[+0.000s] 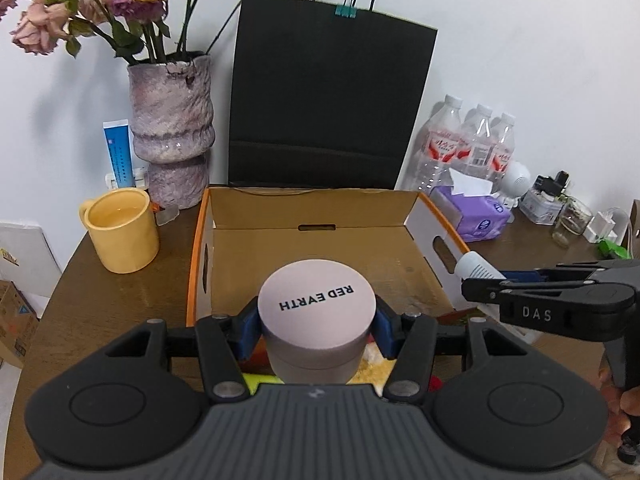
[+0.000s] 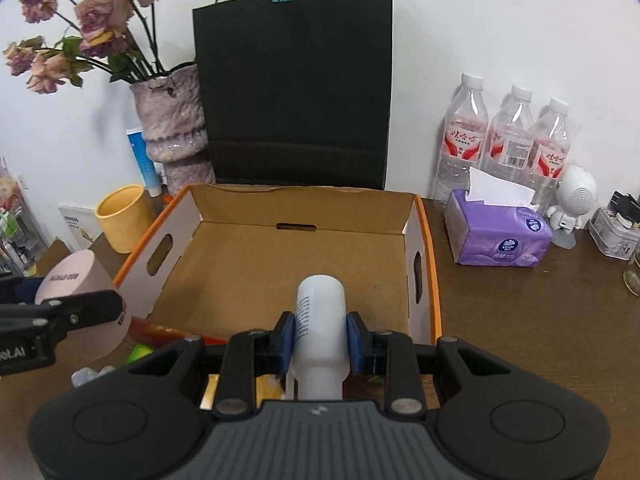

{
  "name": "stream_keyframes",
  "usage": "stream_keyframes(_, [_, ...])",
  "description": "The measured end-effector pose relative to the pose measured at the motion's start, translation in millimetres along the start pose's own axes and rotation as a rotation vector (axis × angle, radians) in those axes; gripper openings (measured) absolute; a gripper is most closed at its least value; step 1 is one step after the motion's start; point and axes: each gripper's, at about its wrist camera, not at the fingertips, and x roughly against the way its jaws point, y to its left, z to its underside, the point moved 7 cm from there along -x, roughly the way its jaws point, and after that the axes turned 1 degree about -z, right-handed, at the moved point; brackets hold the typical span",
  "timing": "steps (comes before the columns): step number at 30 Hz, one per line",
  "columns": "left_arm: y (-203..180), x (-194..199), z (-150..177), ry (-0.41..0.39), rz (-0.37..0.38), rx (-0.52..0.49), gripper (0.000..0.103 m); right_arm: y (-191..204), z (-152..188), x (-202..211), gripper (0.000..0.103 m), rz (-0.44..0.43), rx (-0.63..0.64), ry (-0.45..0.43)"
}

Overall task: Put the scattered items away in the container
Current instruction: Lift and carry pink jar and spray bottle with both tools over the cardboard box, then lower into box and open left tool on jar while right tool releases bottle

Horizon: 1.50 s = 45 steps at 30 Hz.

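Note:
An open cardboard box (image 1: pixel 224 212) with orange edges stands on the brown table; it also shows in the right wrist view (image 2: pixel 424 220) and its floor is bare. My left gripper (image 1: pixel 316 322) is shut on a pale pink round jar (image 1: pixel 316 300) marked RED EARTH, held at the box's near edge; the jar also shows at the left of the right wrist view (image 2: pixel 76 280). My right gripper (image 2: pixel 320 340) is shut on a white bottle (image 2: pixel 320 312), held over the box's near edge. The bottle's tip (image 1: pixel 478 266) shows at the box's right wall.
A yellow mug (image 1: pixel 120 232), a stone vase with dried roses (image 1: pixel 172 120) and a black paper bag (image 1: pixel 328 100) stand behind and left of the box. A purple tissue pack (image 2: pixel 496 232), three water bottles (image 2: pixel 508 144) and small items stand right. Colourful packets (image 2: pixel 168 336) lie below the grippers.

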Motion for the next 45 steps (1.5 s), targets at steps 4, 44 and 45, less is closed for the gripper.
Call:
stream_keyframes(4, [-1,-17,-7,0.018,-0.006,-0.018,0.056,-4,-6,-17,0.026,-0.002,0.000,0.025])
stream_keyframes(44, [46,-224,-56,0.189,-0.217,0.077,0.056,-18,-72,-219,0.026,0.132,0.012,0.238])
stream_keyframes(45, [46,-225,-56,0.188,-0.218,0.074,0.056,-18,-72,-220,0.026,0.133,0.011,0.238])
